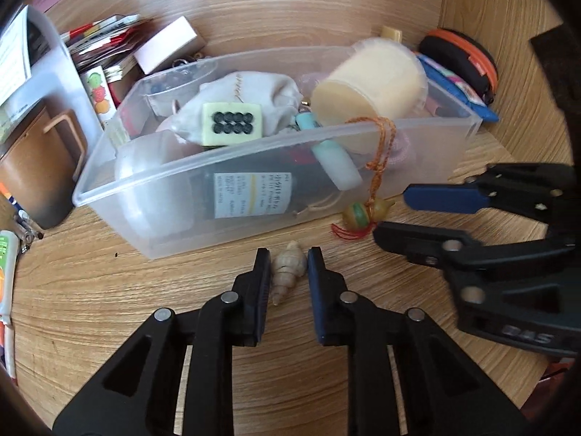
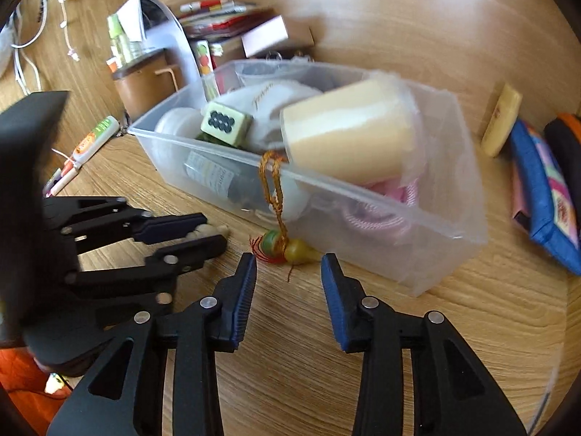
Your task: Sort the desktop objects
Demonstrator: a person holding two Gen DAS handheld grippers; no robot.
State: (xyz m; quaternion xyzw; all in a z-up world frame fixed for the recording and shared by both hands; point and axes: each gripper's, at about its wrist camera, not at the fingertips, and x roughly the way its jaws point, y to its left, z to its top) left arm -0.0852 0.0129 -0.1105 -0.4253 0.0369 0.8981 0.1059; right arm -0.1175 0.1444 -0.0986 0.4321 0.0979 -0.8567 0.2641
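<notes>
A small cream spiral seashell (image 1: 288, 270) lies on the wooden desk just in front of the clear plastic bin (image 1: 435, 152). My left gripper (image 1: 288, 258) is shut on the seashell, one pad on each side of it. In the right wrist view the left gripper (image 2: 214, 231) comes in from the left with the seashell (image 2: 214, 230) showing between its tips. My right gripper (image 2: 288, 258) stands open, nothing between its pads. Just beyond its tips a yellow-green gourd charm (image 2: 292, 249) rests on the desk, its orange cord (image 2: 276, 189) looped over the bin's rim. The right gripper (image 1: 394, 214) sits beside the gourd charm (image 1: 365, 212).
The bin holds a mahjong tile (image 1: 232, 123), a cream cylinder (image 1: 370, 83), a white cloth pouch and a dark bottle. A brown leather holder (image 1: 40, 170) and booklets stand to its left. A blue pouch (image 2: 541, 200) and a black-orange case (image 1: 461, 58) lie to its right.
</notes>
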